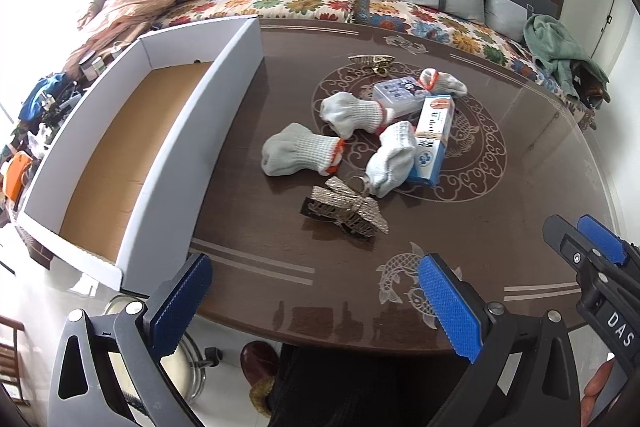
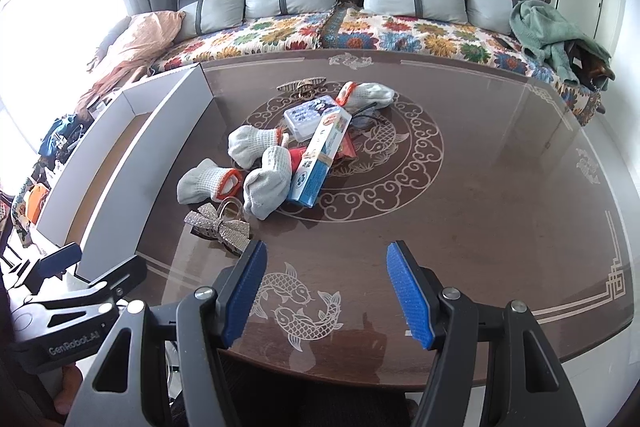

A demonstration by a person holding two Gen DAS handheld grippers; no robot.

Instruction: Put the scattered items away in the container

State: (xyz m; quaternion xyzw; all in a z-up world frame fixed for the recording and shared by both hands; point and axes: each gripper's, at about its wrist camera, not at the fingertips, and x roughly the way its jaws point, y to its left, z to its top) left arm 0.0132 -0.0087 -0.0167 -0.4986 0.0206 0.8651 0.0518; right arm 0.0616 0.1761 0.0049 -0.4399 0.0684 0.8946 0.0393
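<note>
Left wrist view: the left tongs (image 1: 316, 303) hang released over the near tabletop (image 1: 500, 227) edge, gripping nothing. The box (image 1: 224, 115) sits empty at the left. The clutter lies mid-tabletop, well apart from both tongs: socks (image 1: 298, 149), a carton (image 1: 432, 143), a bow clip (image 1: 346, 209) nearest, a case (image 1: 400, 91), a far clip (image 1: 370, 61).

Right wrist view: the right tongs (image 2: 326, 297) are likewise released and empty, short of the bow clip (image 2: 220, 227). The carton (image 2: 320, 159) leans across the socks (image 2: 268, 183).

Risks, as I judge them: pulling a sock from under the carton could tip it; the glossy tabletop may let the clip skid; the tall box wall could snag a low carry.
</note>
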